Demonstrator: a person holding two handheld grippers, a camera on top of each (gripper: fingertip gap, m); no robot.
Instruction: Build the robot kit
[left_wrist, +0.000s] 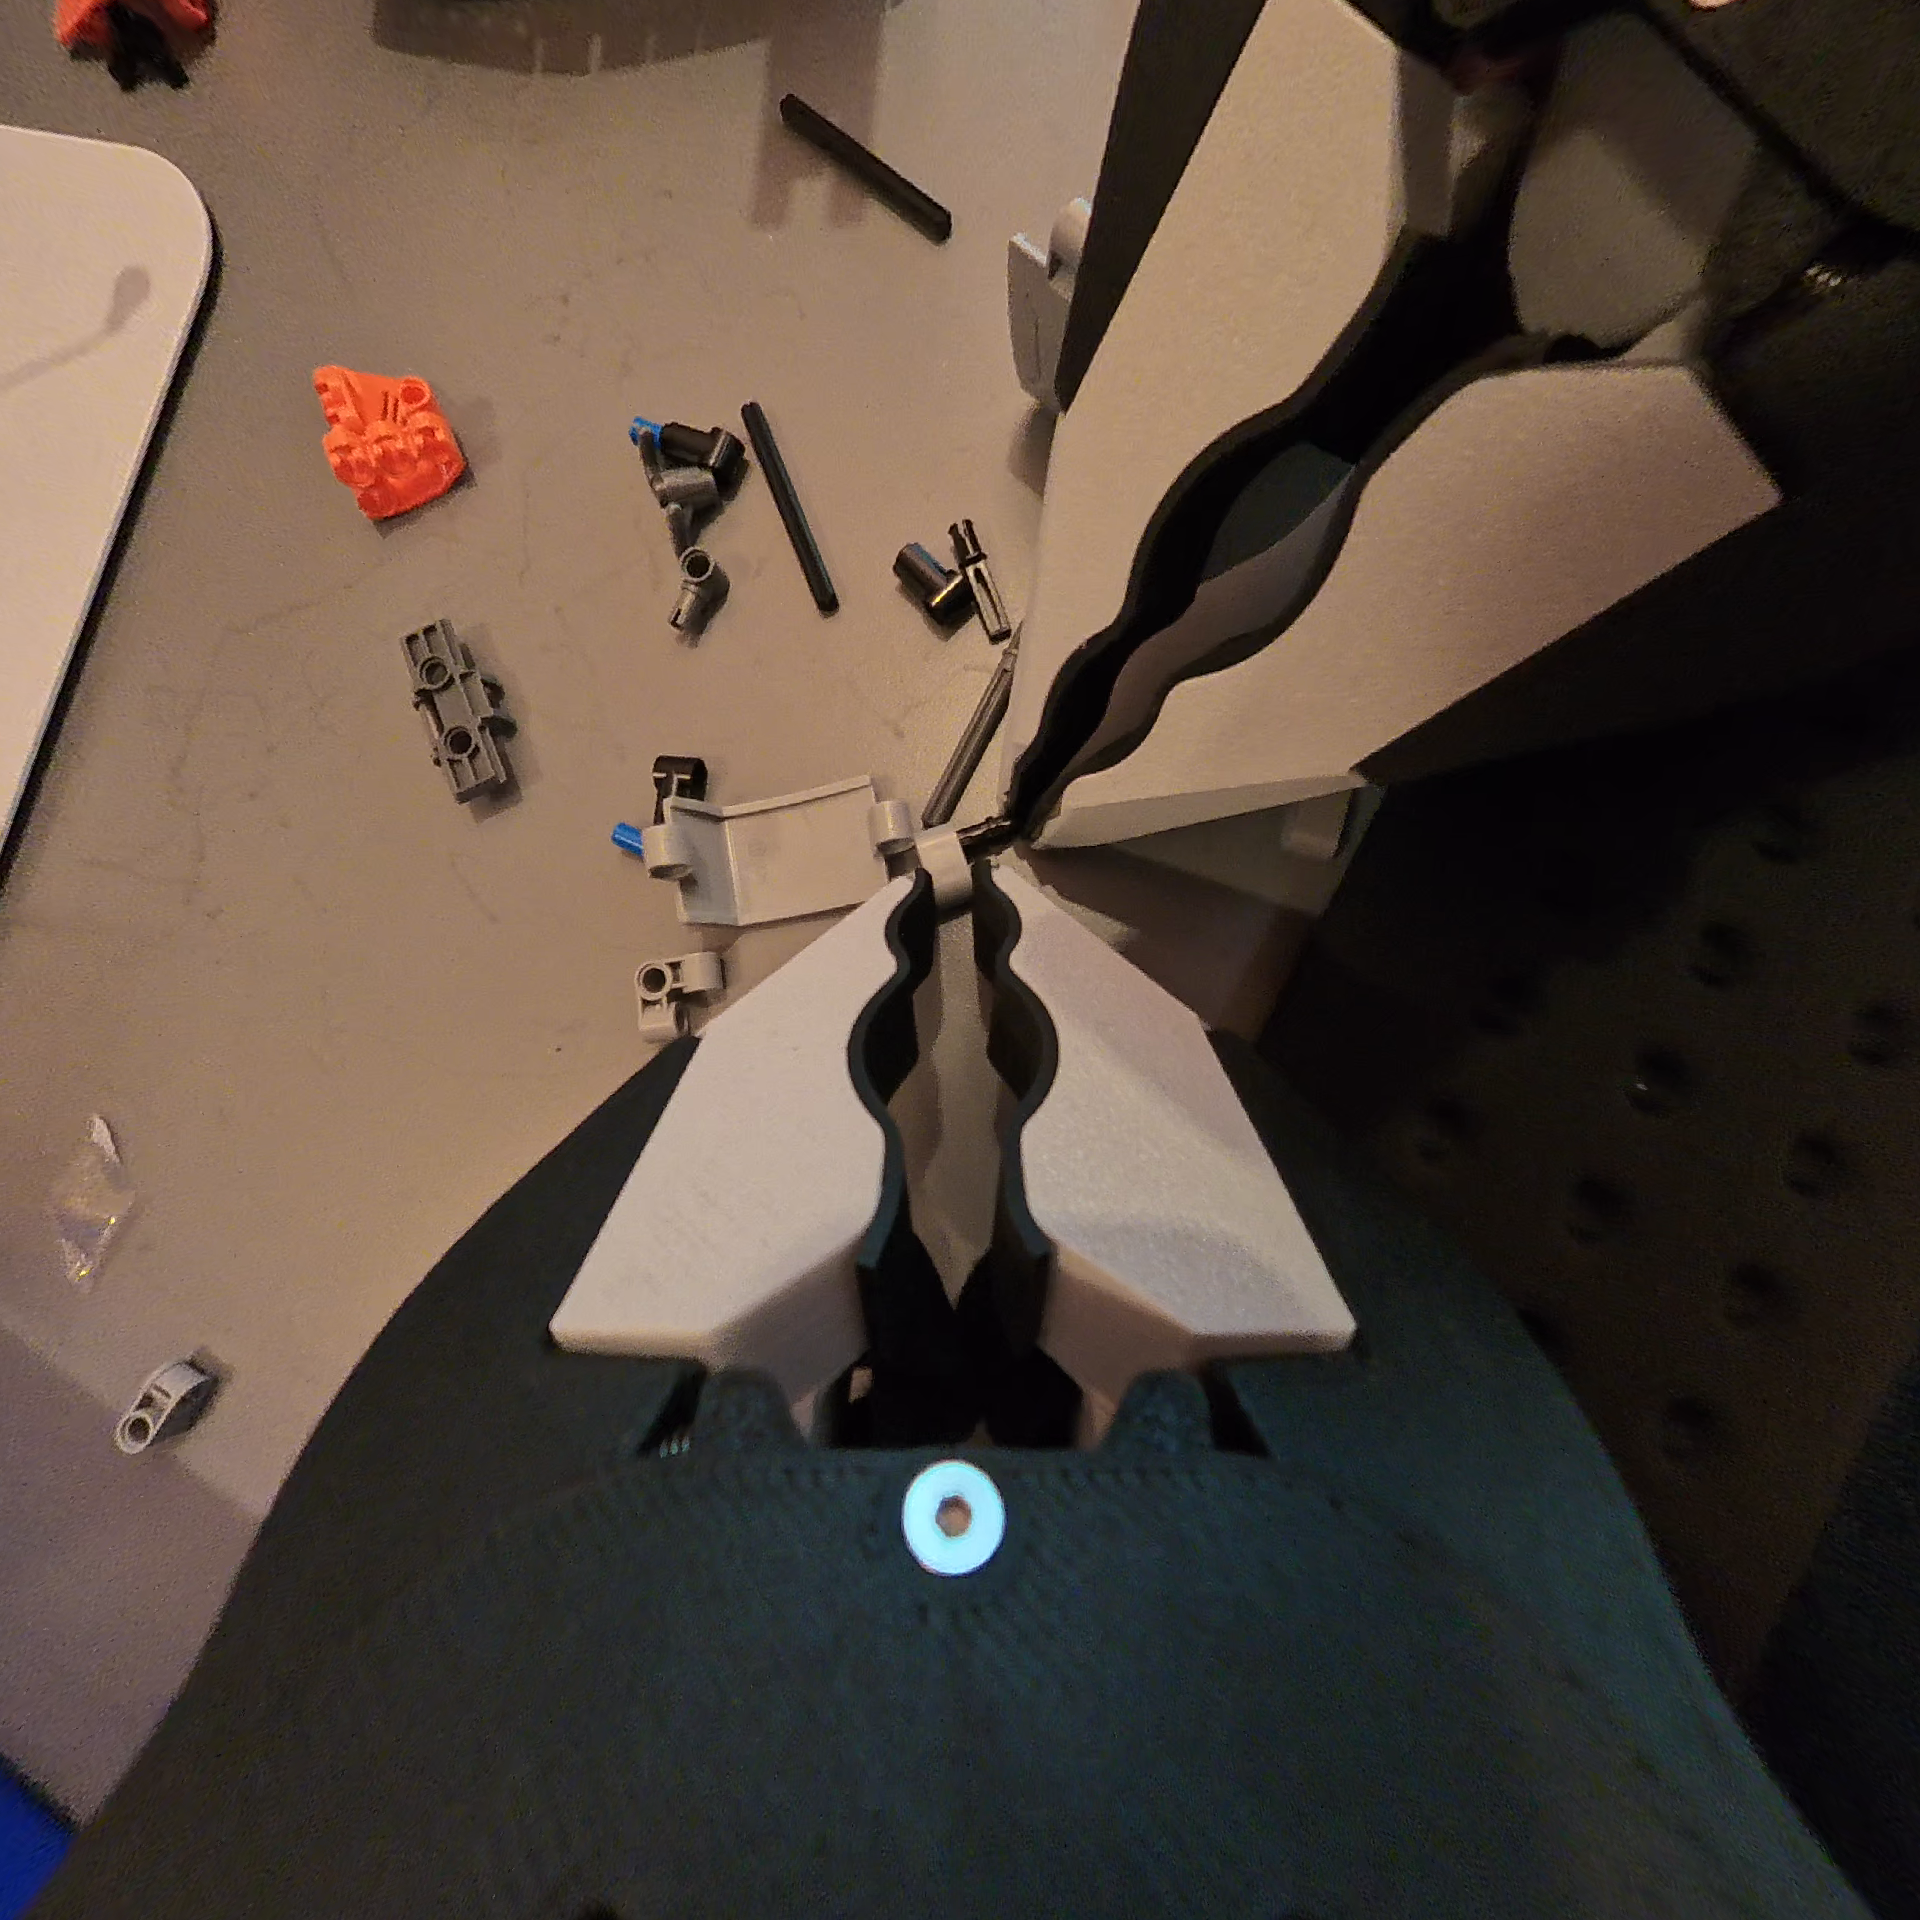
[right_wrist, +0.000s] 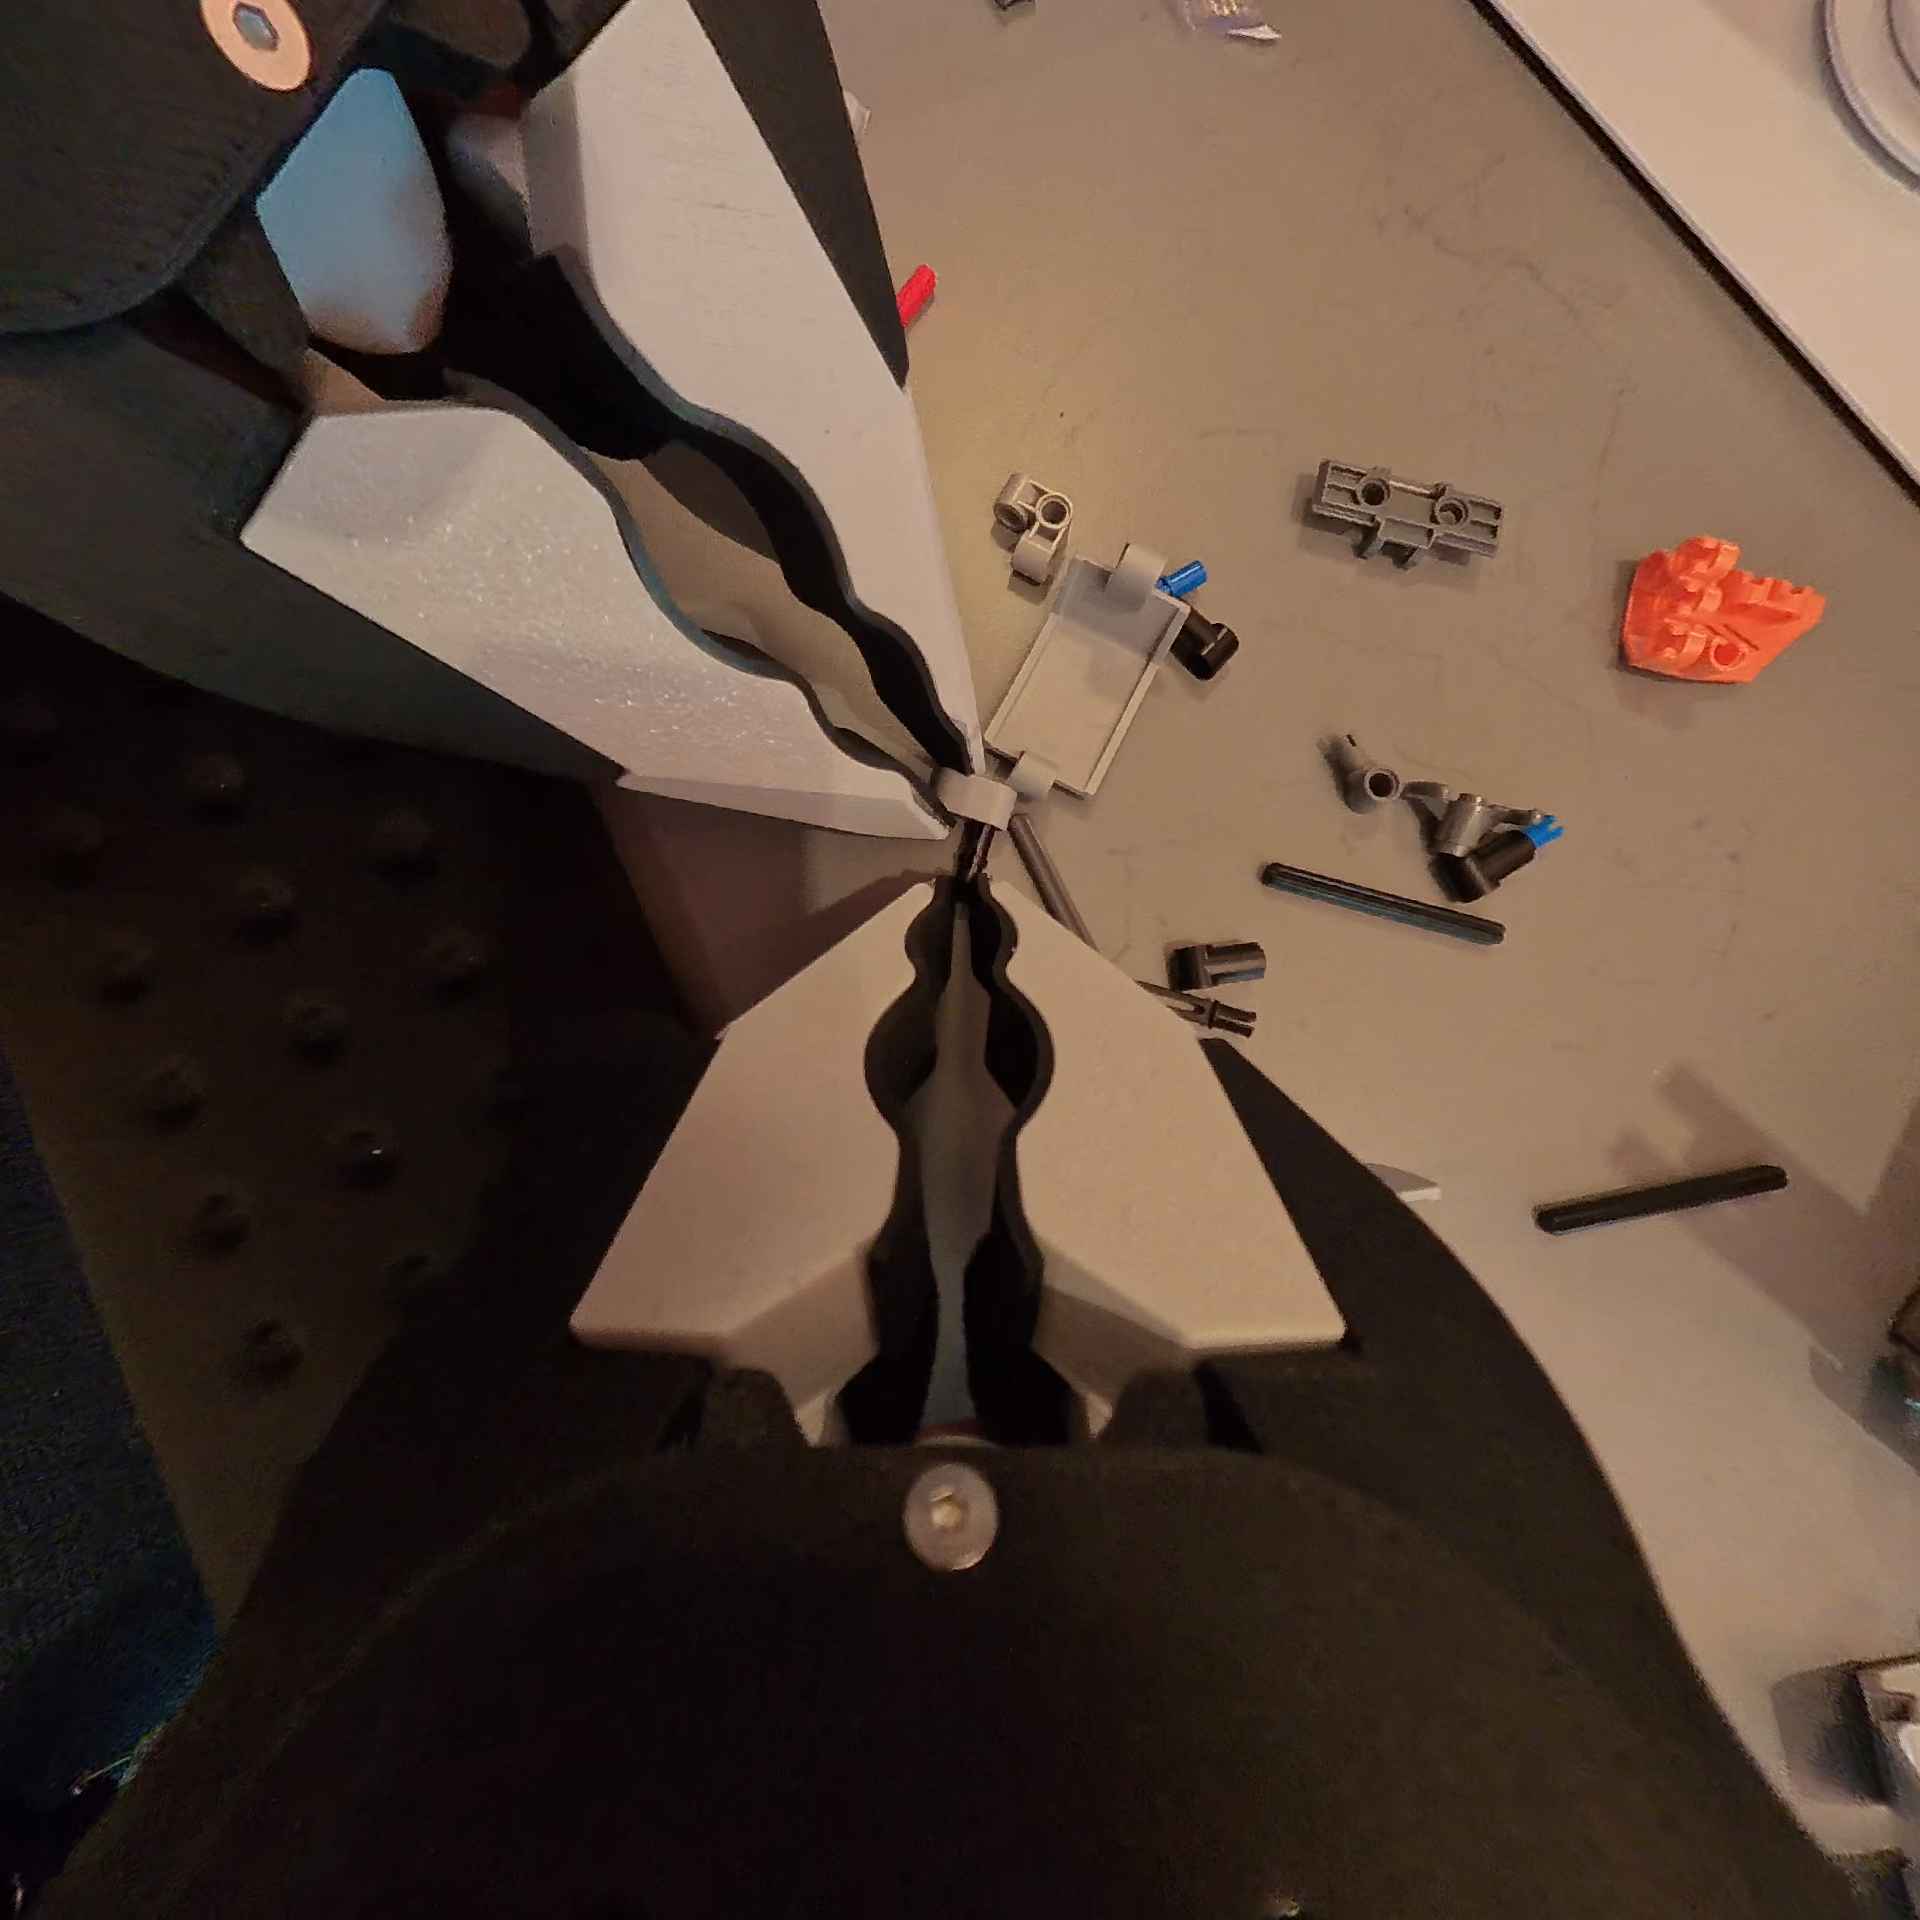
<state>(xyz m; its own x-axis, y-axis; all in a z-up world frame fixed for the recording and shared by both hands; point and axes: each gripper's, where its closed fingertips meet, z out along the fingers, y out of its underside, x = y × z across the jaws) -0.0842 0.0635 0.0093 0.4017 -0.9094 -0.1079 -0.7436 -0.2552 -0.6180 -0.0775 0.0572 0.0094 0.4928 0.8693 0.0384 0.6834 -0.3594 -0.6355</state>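
My left gripper (left_wrist: 948, 883) is shut on a small light grey connector (left_wrist: 948, 854). My right gripper (right_wrist: 971, 883) is shut on a short black pin (right_wrist: 971, 852), and the pin's tip meets the connector's hole. The two grippers stand tip to tip just above the grey table. In the left wrist view the right gripper (left_wrist: 1013, 821) comes in from the upper right. In the right wrist view the left gripper (right_wrist: 961, 779) comes in from the upper left with the connector (right_wrist: 977, 798). A light grey curved panel (left_wrist: 790, 847) (right_wrist: 1091, 686) lies right beside the connector; I cannot tell if they are joined.
Loose parts lie on the table: an orange piece (left_wrist: 390, 442), a dark grey flat piece (left_wrist: 457, 712), two black axles (left_wrist: 790, 509) (left_wrist: 862, 166), a connector cluster (left_wrist: 691, 468), a thin grey axle (left_wrist: 971, 727). A white board (left_wrist: 83, 416) lies far left. A dark perforated mat (left_wrist: 1662, 1039) borders the table.
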